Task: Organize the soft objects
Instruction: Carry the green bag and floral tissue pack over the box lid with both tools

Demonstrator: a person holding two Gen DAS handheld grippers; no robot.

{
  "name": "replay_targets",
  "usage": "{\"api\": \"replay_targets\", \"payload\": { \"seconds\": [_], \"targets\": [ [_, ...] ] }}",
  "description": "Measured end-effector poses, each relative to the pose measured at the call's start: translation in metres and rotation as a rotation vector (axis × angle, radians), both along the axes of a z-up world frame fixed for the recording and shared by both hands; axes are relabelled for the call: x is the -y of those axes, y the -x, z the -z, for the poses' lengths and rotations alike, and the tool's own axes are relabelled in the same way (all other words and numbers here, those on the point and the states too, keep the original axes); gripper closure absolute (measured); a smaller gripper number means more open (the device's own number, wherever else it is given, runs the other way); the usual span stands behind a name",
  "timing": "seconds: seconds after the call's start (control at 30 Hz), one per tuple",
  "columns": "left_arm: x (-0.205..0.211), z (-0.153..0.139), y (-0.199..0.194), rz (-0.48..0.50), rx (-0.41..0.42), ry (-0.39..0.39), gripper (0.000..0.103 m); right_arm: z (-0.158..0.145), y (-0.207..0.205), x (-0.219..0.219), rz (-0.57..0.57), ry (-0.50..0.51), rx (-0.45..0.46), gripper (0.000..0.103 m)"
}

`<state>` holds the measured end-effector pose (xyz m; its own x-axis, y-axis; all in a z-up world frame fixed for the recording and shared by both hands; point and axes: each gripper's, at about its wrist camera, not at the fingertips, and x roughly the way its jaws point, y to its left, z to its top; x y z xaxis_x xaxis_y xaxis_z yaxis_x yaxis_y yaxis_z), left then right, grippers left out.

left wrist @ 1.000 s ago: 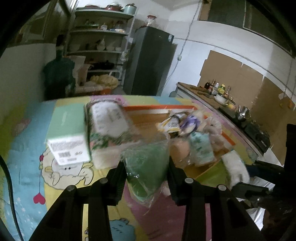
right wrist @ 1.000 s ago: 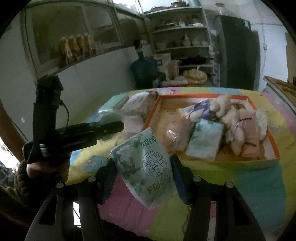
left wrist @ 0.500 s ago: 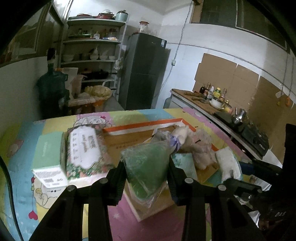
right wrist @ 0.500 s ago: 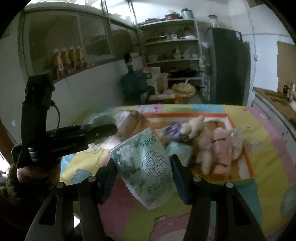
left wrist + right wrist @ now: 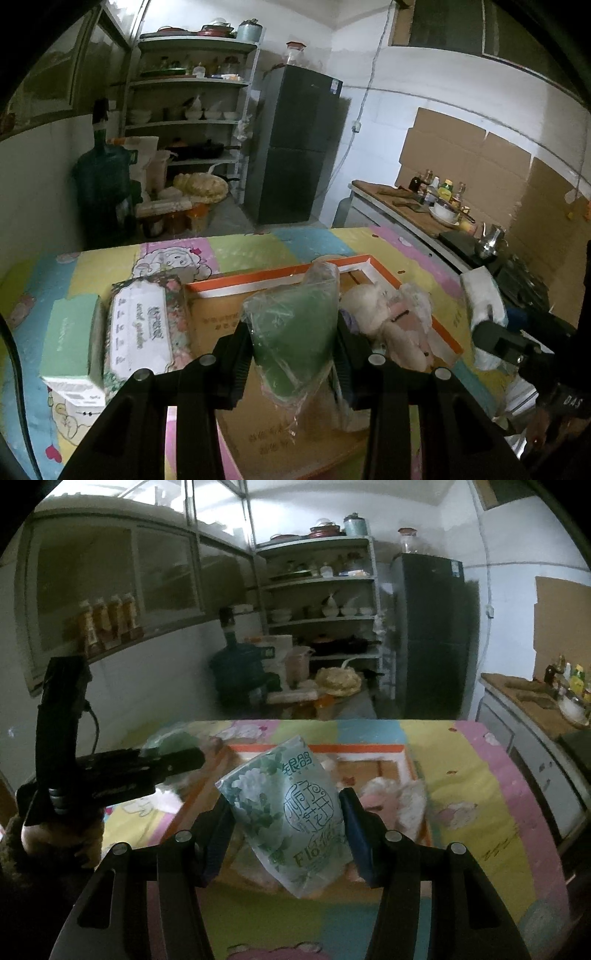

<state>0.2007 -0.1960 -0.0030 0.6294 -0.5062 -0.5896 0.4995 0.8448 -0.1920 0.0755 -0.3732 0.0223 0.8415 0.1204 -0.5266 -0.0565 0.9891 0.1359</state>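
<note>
In the left wrist view, a green pack in clear wrap [image 5: 295,339] is clamped between the pads of the left gripper [image 5: 293,354], its long axis running toward 12 o'clock. The orange-rimmed tray [image 5: 280,282] lies directly beneath and ahead, plush toys [image 5: 384,317] at 2 o'clock. In the right wrist view, a floral tissue pack [image 5: 291,816] is gripped at medium width by the right gripper [image 5: 288,830], tilted toward 11 o'clock, above the tray's near edge. Both hands are judged equally near.
</note>
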Motion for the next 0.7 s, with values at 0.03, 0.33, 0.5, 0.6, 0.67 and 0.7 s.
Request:
{"api": "replay_targets", "payload": {
  "seconds": [0.03, 0.33, 0.5, 0.6, 0.67, 0.7],
  "targets": [
    [0.003, 0.001, -0.003, -0.002, -0.003, -0.001, 0.063, 0.0, -0.003, 0.004, 0.004, 0.002, 0.0, 0.046],
    [0.025, 0.015, -0.035, -0.015, -0.058, -0.015, 0.063, 0.004, -0.036, 0.039, 0.039, 0.011, -0.014, 0.046],
    [0.035, 0.024, -0.051, -0.032, -0.083, -0.031, 0.063, 0.011, -0.059, 0.058, 0.045, 0.004, -0.036, 0.046],
    [0.04, 0.027, -0.059, -0.044, -0.094, -0.041, 0.063, 0.014, -0.074, 0.068, 0.042, -0.005, -0.053, 0.046],
    [0.043, 0.029, -0.065, -0.05, -0.1, -0.044, 0.063, 0.016, -0.083, 0.074, 0.034, -0.012, -0.067, 0.046],
    [0.045, 0.03, -0.068, -0.053, -0.104, -0.048, 0.063, 0.017, -0.087, 0.076, 0.032, -0.012, -0.074, 0.046]
  ]
}}
